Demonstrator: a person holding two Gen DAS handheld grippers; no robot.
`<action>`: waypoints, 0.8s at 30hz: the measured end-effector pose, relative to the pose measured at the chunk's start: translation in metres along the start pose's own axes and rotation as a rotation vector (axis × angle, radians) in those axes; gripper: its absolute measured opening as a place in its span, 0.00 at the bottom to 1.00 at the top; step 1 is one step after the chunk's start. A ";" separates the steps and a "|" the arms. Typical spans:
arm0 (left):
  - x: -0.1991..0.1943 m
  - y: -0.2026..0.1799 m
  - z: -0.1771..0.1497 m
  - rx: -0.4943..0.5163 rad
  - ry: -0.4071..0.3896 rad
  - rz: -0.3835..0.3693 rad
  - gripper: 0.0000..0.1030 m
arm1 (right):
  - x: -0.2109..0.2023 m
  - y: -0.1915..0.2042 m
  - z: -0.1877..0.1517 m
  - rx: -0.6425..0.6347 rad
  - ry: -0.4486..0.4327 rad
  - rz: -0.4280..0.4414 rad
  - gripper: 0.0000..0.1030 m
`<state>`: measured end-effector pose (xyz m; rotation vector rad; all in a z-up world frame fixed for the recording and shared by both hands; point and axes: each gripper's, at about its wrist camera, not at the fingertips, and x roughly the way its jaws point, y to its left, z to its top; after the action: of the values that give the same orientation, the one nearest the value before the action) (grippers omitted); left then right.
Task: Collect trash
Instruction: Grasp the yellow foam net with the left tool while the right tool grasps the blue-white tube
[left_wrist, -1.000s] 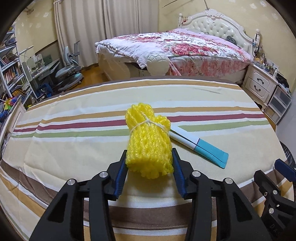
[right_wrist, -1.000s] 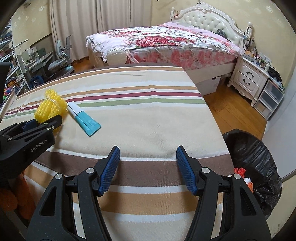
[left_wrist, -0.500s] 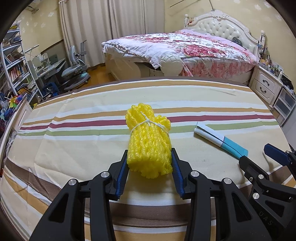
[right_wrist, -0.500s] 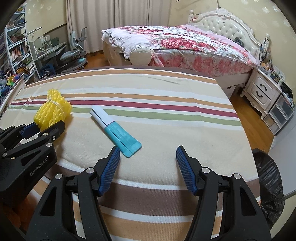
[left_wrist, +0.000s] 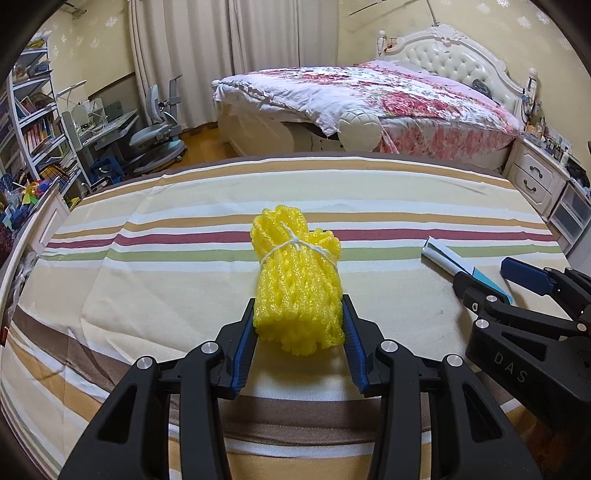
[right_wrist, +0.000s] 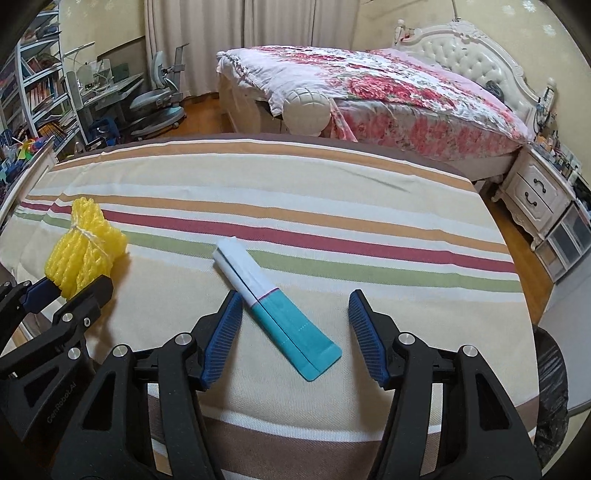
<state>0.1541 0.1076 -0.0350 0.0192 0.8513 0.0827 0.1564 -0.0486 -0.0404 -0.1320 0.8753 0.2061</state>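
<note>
A yellow foam net bundle (left_wrist: 295, 273) tied with white string rests on the striped tablecloth, and my left gripper (left_wrist: 298, 308) is shut on its near end, blue pads pressed to both sides. The bundle (right_wrist: 83, 254) also shows at the far left of the right wrist view. A white and teal tube (right_wrist: 273, 306) lies flat and slanted on the cloth. My right gripper (right_wrist: 295, 297) straddles it with its jaws closing, and its pads stand clear of the tube on both sides. In the left wrist view the tube (left_wrist: 443, 256) is partly hidden by the right gripper (left_wrist: 487, 273).
A black trash bag (right_wrist: 550, 387) stands off the table's right edge. The striped table (right_wrist: 332, 206) ends close in front of me. Beyond it are a bed (right_wrist: 369, 85), a white nightstand (right_wrist: 535, 192) at right, and a desk chair (right_wrist: 159, 99) with shelves at left.
My right gripper swung left from the table's bare right side until the tube lay between its fingers, which have narrowed. The left gripper drew the yellow bundle leftward, away from the tube.
</note>
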 end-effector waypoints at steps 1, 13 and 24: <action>0.000 0.000 0.000 0.000 0.000 -0.001 0.42 | -0.001 0.001 -0.001 -0.005 -0.002 0.002 0.46; -0.002 0.000 -0.001 -0.003 -0.001 -0.004 0.42 | -0.006 0.008 -0.005 -0.017 -0.007 0.018 0.21; -0.009 -0.002 -0.007 -0.003 -0.007 -0.008 0.42 | -0.021 0.006 -0.023 0.016 -0.013 0.045 0.20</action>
<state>0.1429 0.1049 -0.0332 0.0126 0.8442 0.0761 0.1248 -0.0498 -0.0384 -0.0964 0.8670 0.2415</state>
